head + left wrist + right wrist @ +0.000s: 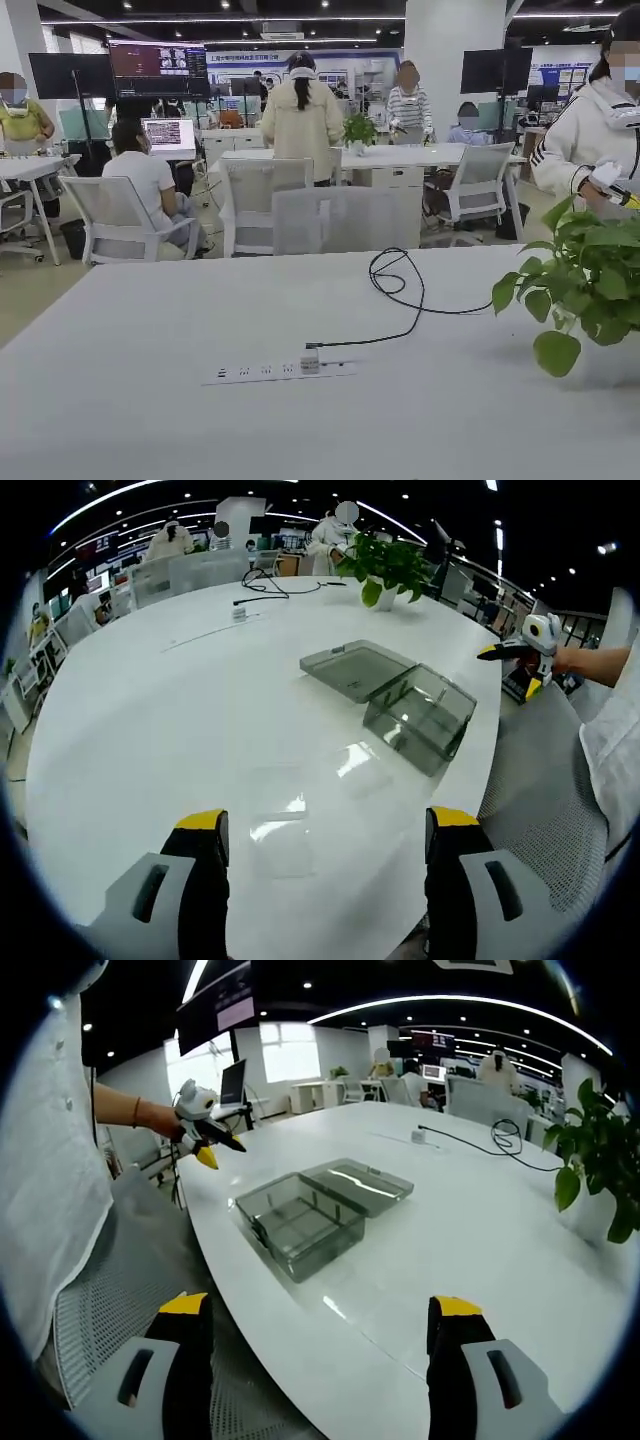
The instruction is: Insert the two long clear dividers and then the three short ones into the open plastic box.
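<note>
One open-plan office: dark ceiling with strip lights, rows of white desks, mesh chairs (pixel 115 215), several people seated or standing. Wall screens (pixel 158 68) and a blue banner (pixel 300 62) carry writing, all too small to read.

Work surface: large white table (pixel 150 730), matte, rounded at its near edge.

Head view covers the far part of the table. A potted plant (pixel 585 285) is at its right. A white power strip (pixel 280 371) lies flat mid-table with one plug (pixel 310 360) in it. A black cable (pixel 400 290) runs from the plug and loops toward the plant.

The gripper views cover the near edge. The plastic box (pixel 420 715), smoke-grey and see-through, sits close to the table edge. Its lid (pixel 355 668) is swung open and lies flat on the table beside it. Both show again in the right gripper view, box (pixel 300 1222) and lid (pixel 360 1180).

The clear dividers (pixel 290 825) lie flat on the table between the box and the left gripper, outside the box. They show mainly by their glare; count not resolvable.

Left gripper (pixel 325 855): jaws spread wide, nothing between them, just short of the dividers.

Right gripper (pixel 320 1335): jaws spread wide, nothing between them, held over the table edge with a grey mesh seat (pixel 130 1290) below. Each gripper also appears hand-held in the other's view.
</note>
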`<state>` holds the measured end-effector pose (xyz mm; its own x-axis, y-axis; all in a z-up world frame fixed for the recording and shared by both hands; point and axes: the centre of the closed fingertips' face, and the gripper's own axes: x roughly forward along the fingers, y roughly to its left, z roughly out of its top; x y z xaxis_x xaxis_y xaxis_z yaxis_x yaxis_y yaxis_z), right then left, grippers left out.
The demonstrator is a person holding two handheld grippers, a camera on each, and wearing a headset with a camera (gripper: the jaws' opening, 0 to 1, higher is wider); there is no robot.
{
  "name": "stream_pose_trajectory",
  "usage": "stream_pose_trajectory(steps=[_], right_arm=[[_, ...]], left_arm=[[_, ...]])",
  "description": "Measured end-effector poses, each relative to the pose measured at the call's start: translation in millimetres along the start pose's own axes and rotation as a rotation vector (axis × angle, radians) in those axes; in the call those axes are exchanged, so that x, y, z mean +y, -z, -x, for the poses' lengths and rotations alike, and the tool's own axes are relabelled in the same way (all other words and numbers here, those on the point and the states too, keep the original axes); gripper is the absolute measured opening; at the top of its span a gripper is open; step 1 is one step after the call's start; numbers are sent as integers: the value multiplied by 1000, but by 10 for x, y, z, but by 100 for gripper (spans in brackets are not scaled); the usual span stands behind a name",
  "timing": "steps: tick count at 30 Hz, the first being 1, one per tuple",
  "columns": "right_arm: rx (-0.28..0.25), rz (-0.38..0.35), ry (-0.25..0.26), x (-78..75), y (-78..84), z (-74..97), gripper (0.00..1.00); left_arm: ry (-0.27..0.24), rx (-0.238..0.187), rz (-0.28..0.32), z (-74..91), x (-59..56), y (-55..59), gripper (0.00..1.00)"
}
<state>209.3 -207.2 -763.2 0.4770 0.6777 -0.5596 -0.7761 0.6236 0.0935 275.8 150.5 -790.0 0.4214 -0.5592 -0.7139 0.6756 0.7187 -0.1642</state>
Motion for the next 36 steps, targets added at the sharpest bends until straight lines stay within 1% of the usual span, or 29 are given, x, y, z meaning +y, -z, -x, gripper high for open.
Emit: stream_pose_trajectory(steps=[1, 3, 5, 6, 7, 8, 9, 10, 11, 13, 15, 19, 20, 22, 24, 25, 26, 27, 28, 29, 30, 31, 32, 34, 35, 36], right_arm=[[-2, -4, 2, -1, -1, 4, 89], [-6, -10, 5, -4, -4, 9, 89], [-10, -15, 9, -16, -1, 21, 89], [-11, -17, 10, -20, 1, 25, 89], [-12, -17, 11, -17, 0, 24, 89], [-13, -18, 12, -19, 0, 24, 89], [-13, -19, 13, -17, -1, 21, 89], [-14, -20, 13, -18, -2, 20, 89], [-15, -24, 13, -16, -1, 17, 89], [-15, -27, 13, -12, 0, 12, 88], [-16, -29, 13, -13, 2, 4, 88], [-18, -34, 14, -23, 8, -11, 88], [-17, -35, 15, -26, 11, -13, 88], [-19, -37, 16, -37, 12, -19, 88], [-21, -39, 17, -39, 3, -25, 88], [-21, -39, 17, -44, 2, -29, 88], [-22, -39, 18, -47, 0, -32, 88], [-24, -40, 18, -47, -5, -38, 88], [-25, -41, 19, -50, -7, -42, 88], [-24, -41, 20, -55, -5, -44, 88], [-24, -40, 22, -59, -6, -47, 88], [-25, -41, 23, -60, -10, -53, 88], [-26, -42, 24, -60, -12, -57, 87], [-26, -42, 24, -58, -14, -60, 87], [-28, -43, 25, -58, -16, -60, 87], [-30, -42, 26, -60, -18, -62, 87]], left_arm=[[-9, 36, 9, -14, 22, 54, 78], [-5, 33, 10, -52, 26, 53, 78], [-14, 65, 21, -81, 47, 103, 78], [-28, 87, 21, -93, 77, 138, 77], [-33, 89, 18, -107, 85, 143, 76], [-40, 97, 23, -127, 119, 162, 75], [-53, 118, 36, -135, 137, 194, 74], [-55, 125, 33, -148, 155, 211, 73], [-62, 130, 31, -170, 168, 221, 72], [-83, 158, 47, -196, 222, 267, 68], [-100, 173, 57, -214, 267, 291, 64], [-124, 215, 49, -246, 333, 333, 57], [-125, 217, 50, -257, 338, 329, 56], [-130, 234, 57, -277, 347, 355, 56], [-141, 266, 41, -285, 356, 403, 54], [-144, 289, 20, -278, 358, 433, 53], [-143, 287, 12, -304, 349, 429, 52], [-146, 293, 12, -311, 348, 439, 52], [-155, 290, -12, -310, 362, 423, 51], [-152, 296, 2, -308, 343, 429, 50], [-157, 293, 3, -310, 350, 415, 50], [-169, 302, -8, -306, 371, 423, 48], [-181, 319, -35, -297, 395, 438, 46], [-181, 319, -32, -304, 386, 434, 45], [-187, 322, -14, -299, 392, 434, 44], [-191, 325, -9, -305, 395, 431, 44]])
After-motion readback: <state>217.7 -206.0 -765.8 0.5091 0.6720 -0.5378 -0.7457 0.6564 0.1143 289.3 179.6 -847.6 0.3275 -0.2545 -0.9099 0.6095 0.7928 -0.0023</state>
